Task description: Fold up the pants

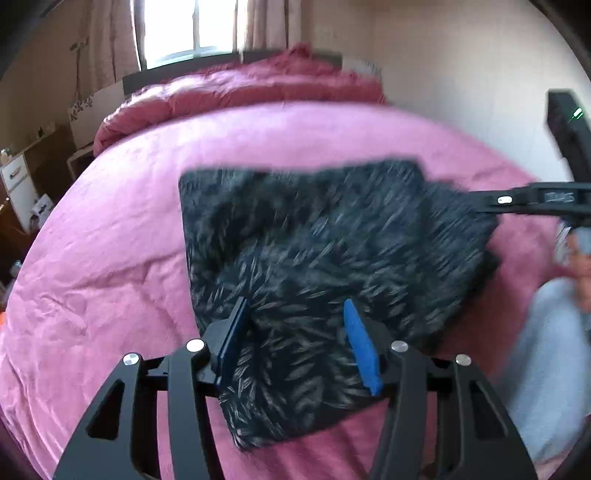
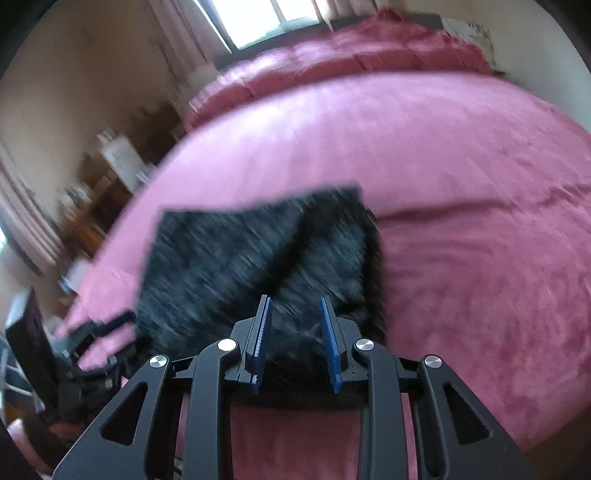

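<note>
A: Where are the pants (image 1: 314,258)?

B: Folded into a dark, leaf-patterned rectangle on the pink bed cover (image 1: 110,258), toward the near edge of the bed. In the left wrist view one corner of the bundle reaches the near edge area, just under the left tool (image 1: 295,332).

A: And that tool, is it holding the cloth?

B: No. Its blue pads (image 1: 360,343) stand fairly wide apart, above the near part of the pants. Fabric shows between them, but the pads do not press on it.

A: The right tool (image 2: 295,332)?

B: Its jaws stand at a narrow gap over the near edge of the bundle, close to the fold's right side. The picture is blurred; dark cloth shows in the gap, yet I see no pinch.

A: Do the tools appear in each other's views?

B: Yes. From the left wrist, the right one reaches in from the right, its tip at the far right corner of the pants. From the right wrist, the left one sits blurred at the bundle's left edge.

A: Anything else on the bed?

B: A rumpled red quilt (image 1: 240,85) lies along the far edge, below the window (image 1: 173,29).
</note>
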Demonstrator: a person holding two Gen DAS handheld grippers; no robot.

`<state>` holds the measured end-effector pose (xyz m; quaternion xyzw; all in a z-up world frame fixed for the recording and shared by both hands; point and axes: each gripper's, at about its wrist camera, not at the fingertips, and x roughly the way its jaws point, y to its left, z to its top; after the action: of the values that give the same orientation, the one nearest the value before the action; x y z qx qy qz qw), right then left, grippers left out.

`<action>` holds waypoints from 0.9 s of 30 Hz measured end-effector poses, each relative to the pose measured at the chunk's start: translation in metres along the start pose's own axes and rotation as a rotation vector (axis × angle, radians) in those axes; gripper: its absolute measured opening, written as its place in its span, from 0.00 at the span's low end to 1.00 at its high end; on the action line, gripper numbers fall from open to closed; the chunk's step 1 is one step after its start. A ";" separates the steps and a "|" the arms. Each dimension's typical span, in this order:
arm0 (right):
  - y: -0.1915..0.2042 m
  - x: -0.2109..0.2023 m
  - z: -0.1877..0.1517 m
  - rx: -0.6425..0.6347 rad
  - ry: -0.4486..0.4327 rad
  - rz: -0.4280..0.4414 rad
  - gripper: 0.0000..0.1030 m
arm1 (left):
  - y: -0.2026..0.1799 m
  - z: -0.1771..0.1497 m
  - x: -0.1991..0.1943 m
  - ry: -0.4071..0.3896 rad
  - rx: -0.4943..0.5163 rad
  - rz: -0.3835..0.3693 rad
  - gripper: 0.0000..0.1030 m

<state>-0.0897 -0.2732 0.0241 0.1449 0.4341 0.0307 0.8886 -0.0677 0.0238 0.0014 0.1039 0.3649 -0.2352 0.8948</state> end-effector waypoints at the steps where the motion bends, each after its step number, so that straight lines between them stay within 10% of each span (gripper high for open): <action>1: -0.004 0.006 -0.004 0.017 0.037 -0.028 0.25 | 0.003 -0.007 0.005 0.013 -0.014 -0.009 0.53; 8: -0.034 0.013 -0.019 0.138 0.070 -0.079 0.42 | -0.010 -0.017 -0.007 -0.001 0.020 0.042 0.54; 17: 0.011 -0.023 0.022 -0.045 -0.214 0.015 0.42 | 0.020 0.062 -0.009 0.019 -0.084 0.020 0.79; 27: 0.030 0.063 0.067 -0.139 -0.024 -0.016 0.42 | 0.024 0.107 0.076 0.120 -0.065 0.152 0.77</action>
<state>0.0043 -0.2483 0.0239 0.0797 0.4212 0.0518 0.9020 0.0561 -0.0195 0.0245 0.1160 0.4165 -0.1482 0.8894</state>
